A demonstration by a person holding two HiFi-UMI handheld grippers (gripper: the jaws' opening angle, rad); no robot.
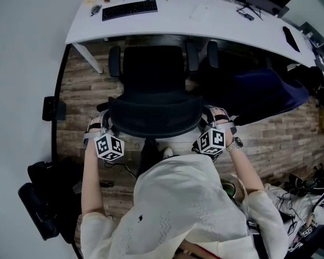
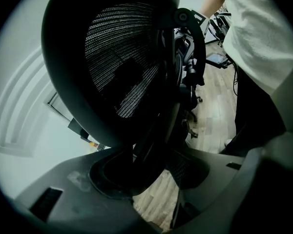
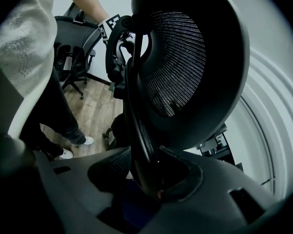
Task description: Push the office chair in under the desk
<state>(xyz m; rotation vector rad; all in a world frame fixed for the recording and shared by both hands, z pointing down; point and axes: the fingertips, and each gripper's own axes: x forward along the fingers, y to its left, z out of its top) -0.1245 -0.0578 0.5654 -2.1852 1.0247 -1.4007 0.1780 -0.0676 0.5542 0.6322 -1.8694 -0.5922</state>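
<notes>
Black mesh-backed office chair [image 1: 154,109]; armrests

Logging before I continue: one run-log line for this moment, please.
left gripper: clamped on backrest | right gripper: clamped on backrest | office chair: facing desk, seat not yet fully under it

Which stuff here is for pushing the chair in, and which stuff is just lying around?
For the job:
office chair
desk
left gripper and right gripper, both on the chair's backrest

Just lying about:
keyboard
dark blue cloth
cables on the floor
</notes>
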